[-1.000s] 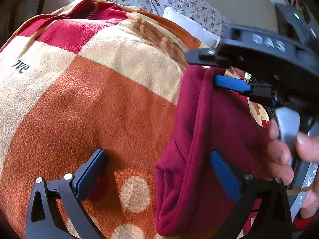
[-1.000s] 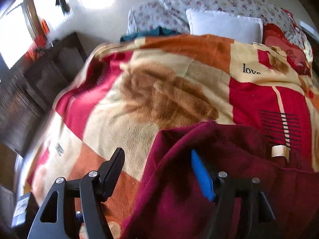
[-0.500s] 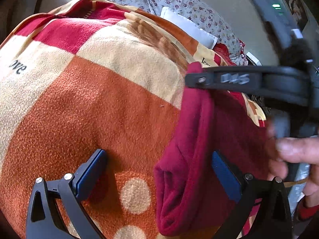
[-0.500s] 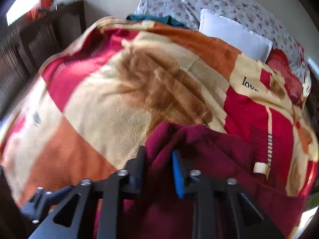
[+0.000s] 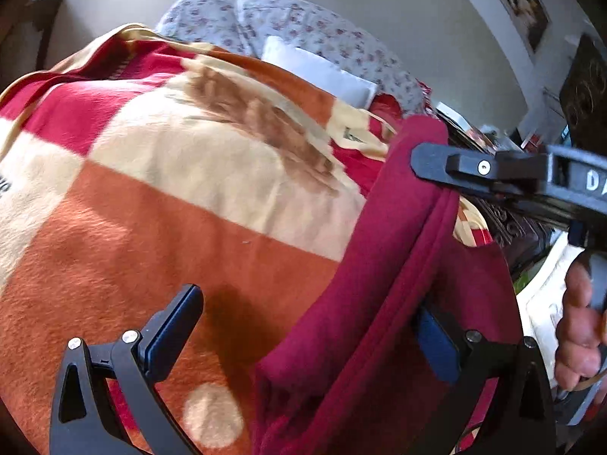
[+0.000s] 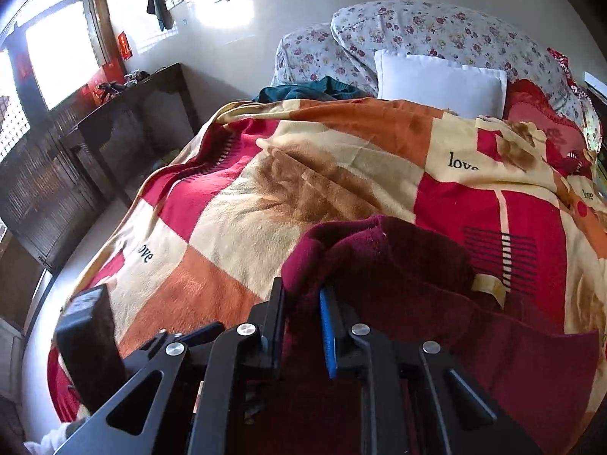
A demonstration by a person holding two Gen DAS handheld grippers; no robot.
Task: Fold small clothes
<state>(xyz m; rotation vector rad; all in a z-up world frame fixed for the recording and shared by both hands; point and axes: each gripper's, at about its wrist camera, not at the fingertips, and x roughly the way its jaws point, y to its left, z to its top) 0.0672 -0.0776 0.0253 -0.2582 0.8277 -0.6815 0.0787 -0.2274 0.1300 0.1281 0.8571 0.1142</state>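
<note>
Right claw [image 6: 303,326] clamped on maroon garment [image 6: 398,265] over patchwork blanket [image 6: 246,227]; left claw [image 5: 303,341] wide apart, seemingly gripping nothing.

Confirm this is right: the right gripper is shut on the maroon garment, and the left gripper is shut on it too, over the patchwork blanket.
One thing is wrong: the left gripper is open, as the left wrist view shows, with the maroon garment draped between its spread fingers. The right gripper is indeed shut on the garment, over the patchwork blanket.

The right gripper [image 6: 303,322] has its fingers pinched nearly together, while the left gripper [image 5: 307,333] is spread wide.
</note>
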